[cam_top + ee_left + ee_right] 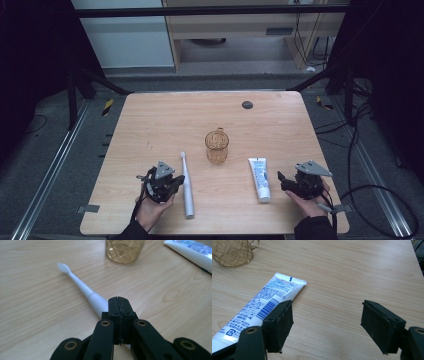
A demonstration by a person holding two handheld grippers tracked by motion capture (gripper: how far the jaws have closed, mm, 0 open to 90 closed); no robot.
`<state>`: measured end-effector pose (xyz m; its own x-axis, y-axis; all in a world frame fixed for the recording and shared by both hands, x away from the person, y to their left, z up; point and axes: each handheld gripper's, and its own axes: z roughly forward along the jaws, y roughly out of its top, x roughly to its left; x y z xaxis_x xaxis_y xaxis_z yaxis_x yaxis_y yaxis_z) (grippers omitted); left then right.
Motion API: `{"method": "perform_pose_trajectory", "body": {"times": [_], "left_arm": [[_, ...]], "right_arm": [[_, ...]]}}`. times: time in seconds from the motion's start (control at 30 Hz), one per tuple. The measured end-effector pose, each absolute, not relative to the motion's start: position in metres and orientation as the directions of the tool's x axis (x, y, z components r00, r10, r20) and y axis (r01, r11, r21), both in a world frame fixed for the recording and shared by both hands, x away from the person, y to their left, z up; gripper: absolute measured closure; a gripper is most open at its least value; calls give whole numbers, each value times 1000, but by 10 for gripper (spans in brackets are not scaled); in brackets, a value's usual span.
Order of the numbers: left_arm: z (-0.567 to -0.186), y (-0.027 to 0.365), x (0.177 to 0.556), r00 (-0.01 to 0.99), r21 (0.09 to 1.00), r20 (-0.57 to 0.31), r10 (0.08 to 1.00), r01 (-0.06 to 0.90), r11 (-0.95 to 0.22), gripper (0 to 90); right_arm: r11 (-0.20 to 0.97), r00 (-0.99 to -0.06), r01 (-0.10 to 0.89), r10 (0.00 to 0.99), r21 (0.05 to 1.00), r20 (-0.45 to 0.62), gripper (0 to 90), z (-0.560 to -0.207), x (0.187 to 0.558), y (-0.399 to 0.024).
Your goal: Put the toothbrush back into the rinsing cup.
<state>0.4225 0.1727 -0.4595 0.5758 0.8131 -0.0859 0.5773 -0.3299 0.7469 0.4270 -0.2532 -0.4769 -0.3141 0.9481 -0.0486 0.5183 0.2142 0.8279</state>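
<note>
The left gripper point(169, 186) has its jaws pressed together with nothing between them, just beside the toothbrush point(185, 185), which lies flat on the table point(165, 120) with its head toward the cup point(217, 146). The right gripper point(286, 182) stands wide open and empty, just beside the toothpaste tube point(260, 178), which lies right of the cup.

Left tool point(119, 315) jaws pressed together, over toothbrush point(85, 290) handle. Bristle head points away, toward amber cup point(124, 251). Toothpaste tube point(192, 252) far right. Wooden table point(37, 302).
</note>
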Motion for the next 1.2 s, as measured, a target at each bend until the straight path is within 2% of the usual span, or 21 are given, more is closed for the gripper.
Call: {"method": "perform_pose_trajectory", "body": {"times": [0.6, 1.2], "left_arm": [[-478, 141, 393, 678, 668, -67, 732, 575, -472, 896], [-481, 144, 383, 683, 653, -68, 727, 582, -485, 896]], "right_arm": [[204, -309, 520, 950, 829, -39, 254, -476, 424, -254], [210, -310, 519, 949, 829, -47, 253, -477, 425, -254]]}}
